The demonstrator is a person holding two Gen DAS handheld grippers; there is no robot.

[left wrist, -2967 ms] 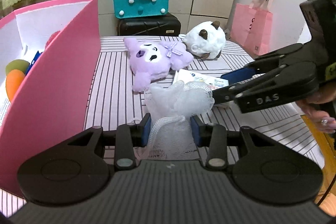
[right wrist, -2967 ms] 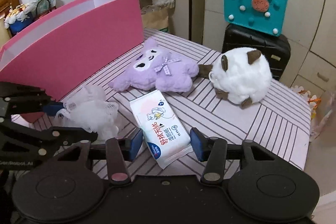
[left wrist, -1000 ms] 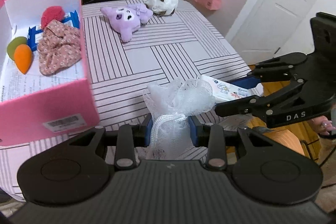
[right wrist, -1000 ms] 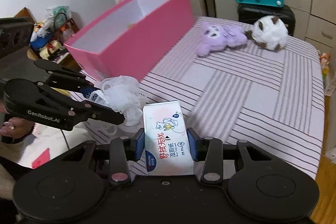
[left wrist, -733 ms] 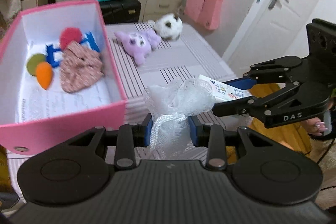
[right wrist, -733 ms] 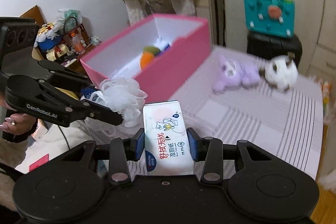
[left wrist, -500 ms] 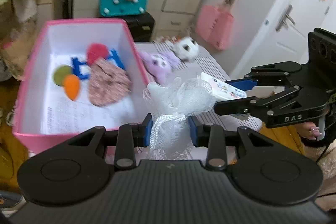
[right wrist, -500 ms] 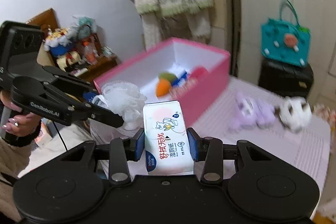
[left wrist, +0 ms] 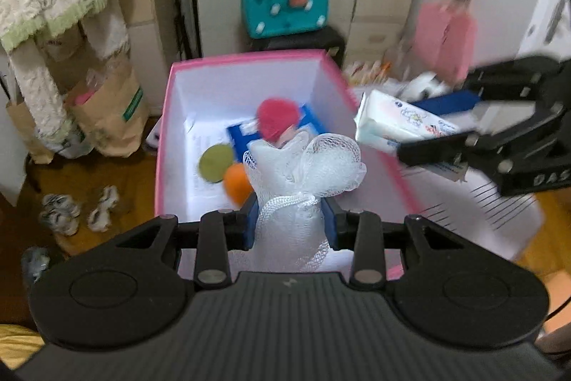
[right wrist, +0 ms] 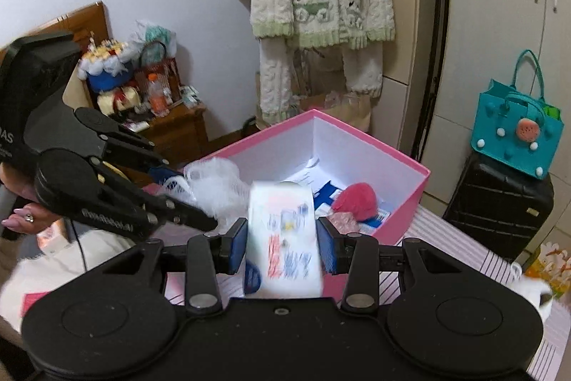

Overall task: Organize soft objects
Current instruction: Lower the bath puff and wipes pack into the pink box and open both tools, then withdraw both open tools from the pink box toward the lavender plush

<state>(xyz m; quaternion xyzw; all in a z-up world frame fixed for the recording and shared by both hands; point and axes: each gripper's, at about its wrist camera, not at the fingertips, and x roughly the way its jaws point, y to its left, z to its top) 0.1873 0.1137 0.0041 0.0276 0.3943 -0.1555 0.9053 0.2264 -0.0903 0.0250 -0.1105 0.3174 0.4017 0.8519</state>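
My left gripper [left wrist: 289, 224] is shut on a white mesh bath pouf [left wrist: 303, 174] and hangs over the near end of the open pink box [left wrist: 246, 59]. My right gripper [right wrist: 282, 245] is shut on a white pack of wet wipes [right wrist: 283, 238]. It hangs just outside the box's [right wrist: 410, 166] near wall, to the right of the left one. That right gripper [left wrist: 439, 127] and its wipes pack [left wrist: 389, 127] show in the left wrist view, over the box's right wall. The left gripper [right wrist: 200, 199] with the pouf [right wrist: 214, 181] shows in the right wrist view.
Inside the box lie a red puff [left wrist: 278, 116], a blue item [left wrist: 242, 134], a green sponge [left wrist: 216, 163] and an orange sponge [left wrist: 237, 184]. The box stands on a striped table [right wrist: 456, 241]. A teal bag [right wrist: 517, 138] sits on a black case [right wrist: 499, 202] behind.
Both grippers have risen and swung from over the striped table toward the pink box, carrying the pouf and the wipes. The box's inside is now straight ahead of the left gripper.
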